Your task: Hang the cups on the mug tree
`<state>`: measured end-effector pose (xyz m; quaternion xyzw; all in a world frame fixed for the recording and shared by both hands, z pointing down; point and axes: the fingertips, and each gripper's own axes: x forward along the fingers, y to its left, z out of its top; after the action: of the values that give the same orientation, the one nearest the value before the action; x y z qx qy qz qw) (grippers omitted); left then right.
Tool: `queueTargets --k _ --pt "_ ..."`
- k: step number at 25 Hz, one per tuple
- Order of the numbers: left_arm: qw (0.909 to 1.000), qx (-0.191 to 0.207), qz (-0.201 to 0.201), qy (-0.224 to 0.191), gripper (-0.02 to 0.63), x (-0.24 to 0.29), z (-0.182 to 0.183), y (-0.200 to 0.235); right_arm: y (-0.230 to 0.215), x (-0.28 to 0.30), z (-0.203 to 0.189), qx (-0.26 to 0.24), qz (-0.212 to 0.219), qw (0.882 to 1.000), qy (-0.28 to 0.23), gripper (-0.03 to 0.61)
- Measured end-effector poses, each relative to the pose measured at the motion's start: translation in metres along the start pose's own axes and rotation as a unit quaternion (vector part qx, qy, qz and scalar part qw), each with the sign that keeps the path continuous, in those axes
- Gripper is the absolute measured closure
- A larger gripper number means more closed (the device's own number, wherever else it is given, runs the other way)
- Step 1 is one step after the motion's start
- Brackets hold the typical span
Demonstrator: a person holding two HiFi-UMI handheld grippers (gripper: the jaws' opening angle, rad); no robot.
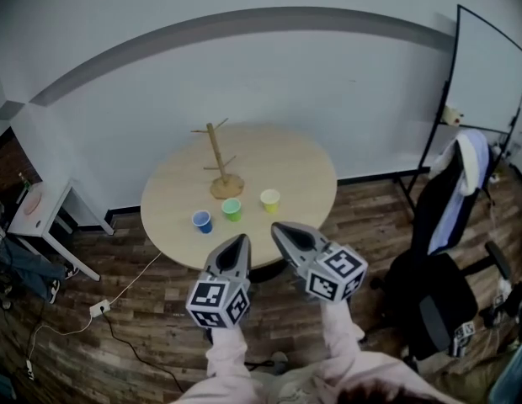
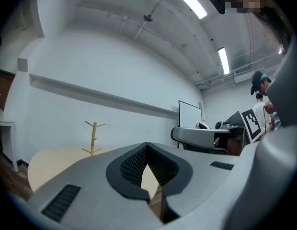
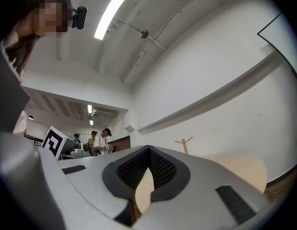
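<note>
On the round wooden table (image 1: 307, 171) stands a wooden mug tree (image 1: 220, 163) with bare pegs. In front of it sit three cups in a row: blue (image 1: 202, 220), green (image 1: 232, 209) and yellow (image 1: 270, 200). My left gripper (image 1: 242, 241) and right gripper (image 1: 276, 228) hover side by side near the table's front edge, short of the cups, both shut with nothing in them. The left gripper view shows its shut tips (image 2: 147, 146) and the mug tree (image 2: 93, 137) far off. The right gripper view shows its shut tips (image 3: 149, 149) and the mug tree (image 3: 185, 145) beyond.
A black office chair (image 1: 438, 251) with a garment over its back stands to the right, with a whiteboard (image 1: 488, 74) behind it. A white side table (image 1: 38, 213) and a power strip (image 1: 99, 308) with its cable lie at the left. People (image 3: 103, 140) stand far off.
</note>
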<state>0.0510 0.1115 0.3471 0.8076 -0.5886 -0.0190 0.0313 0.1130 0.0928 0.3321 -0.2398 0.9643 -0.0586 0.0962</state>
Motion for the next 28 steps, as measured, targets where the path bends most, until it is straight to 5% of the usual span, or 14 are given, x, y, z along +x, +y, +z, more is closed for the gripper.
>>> queueTargets --k 28 --pt "0.9982 -0.048 -0.007 0.035 0.609 0.058 -0.042 0.066 -0.068 0.063 -0.060 0.039 -0.040 0.997 0.053 0.578"
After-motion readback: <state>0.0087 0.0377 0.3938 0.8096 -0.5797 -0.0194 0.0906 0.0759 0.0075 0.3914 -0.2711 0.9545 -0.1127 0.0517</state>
